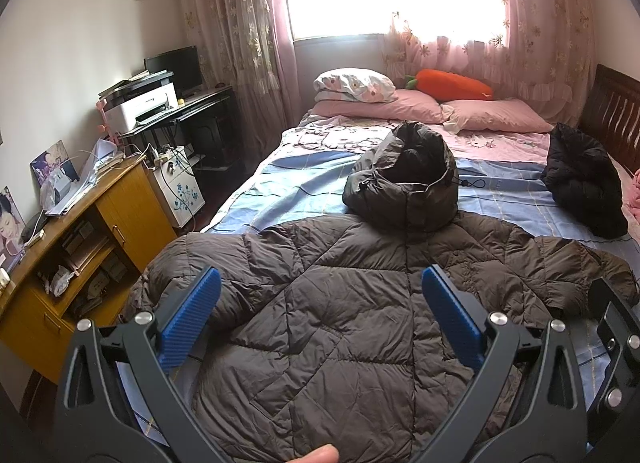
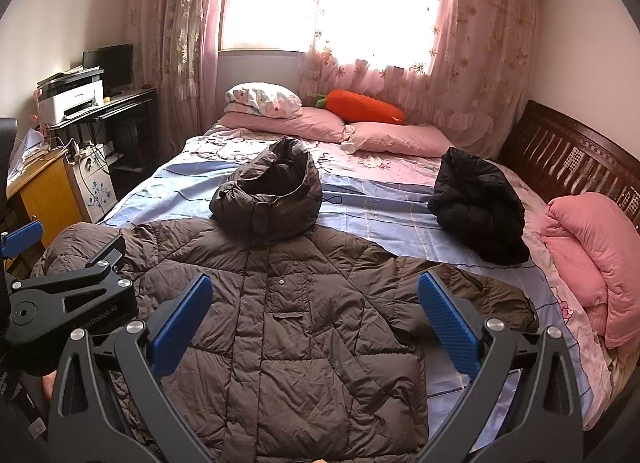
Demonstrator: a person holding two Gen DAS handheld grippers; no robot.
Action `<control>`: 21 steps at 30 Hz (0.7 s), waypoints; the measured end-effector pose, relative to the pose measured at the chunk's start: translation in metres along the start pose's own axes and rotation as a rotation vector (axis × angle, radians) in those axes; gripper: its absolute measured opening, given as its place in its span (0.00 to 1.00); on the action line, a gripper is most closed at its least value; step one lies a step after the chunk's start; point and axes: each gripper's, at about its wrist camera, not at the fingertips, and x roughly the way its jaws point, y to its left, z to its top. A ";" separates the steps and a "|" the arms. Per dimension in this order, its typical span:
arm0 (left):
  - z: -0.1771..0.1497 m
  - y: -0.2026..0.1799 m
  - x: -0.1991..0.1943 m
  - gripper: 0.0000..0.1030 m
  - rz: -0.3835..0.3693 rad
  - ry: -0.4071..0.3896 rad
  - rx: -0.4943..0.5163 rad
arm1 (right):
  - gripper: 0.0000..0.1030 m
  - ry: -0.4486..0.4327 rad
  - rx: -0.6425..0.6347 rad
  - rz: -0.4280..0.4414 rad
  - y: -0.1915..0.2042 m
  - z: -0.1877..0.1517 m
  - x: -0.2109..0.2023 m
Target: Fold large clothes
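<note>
A large brown quilted hooded jacket [image 1: 340, 303] [image 2: 288, 323] lies spread flat, front up, on the blue sheet of the bed [image 1: 280, 187] [image 2: 380, 219], hood toward the pillows, sleeves out to both sides. My left gripper [image 1: 320, 283] hovers open above the jacket's chest, nothing between its blue pads. My right gripper [image 2: 316, 287] is open too, over the jacket's middle and right side. The left gripper's black frame [image 2: 72, 295] shows at the left of the right wrist view. A fingertip [image 1: 316, 455] shows at the bottom edge.
A black jacket [image 1: 584, 187] [image 2: 476, 203] lies bundled on the bed's right side. Pink pillows [image 2: 396, 139], a carrot plush [image 2: 364, 107] and a folded pink quilt [image 2: 588, 259] lie further off. A wooden cabinet [image 1: 100, 231] and a desk with a printer [image 1: 144, 107] stand left of the bed.
</note>
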 end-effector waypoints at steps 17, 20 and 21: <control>-0.004 -0.011 -0.002 0.98 -0.035 0.001 0.009 | 0.99 -0.001 -0.002 0.000 0.001 -0.001 0.000; -0.004 -0.010 -0.002 0.98 -0.036 0.001 0.008 | 0.99 -0.002 -0.001 0.001 0.002 -0.001 0.000; -0.004 -0.011 -0.002 0.98 -0.036 0.001 0.008 | 0.99 -0.002 -0.002 -0.001 0.002 -0.001 0.001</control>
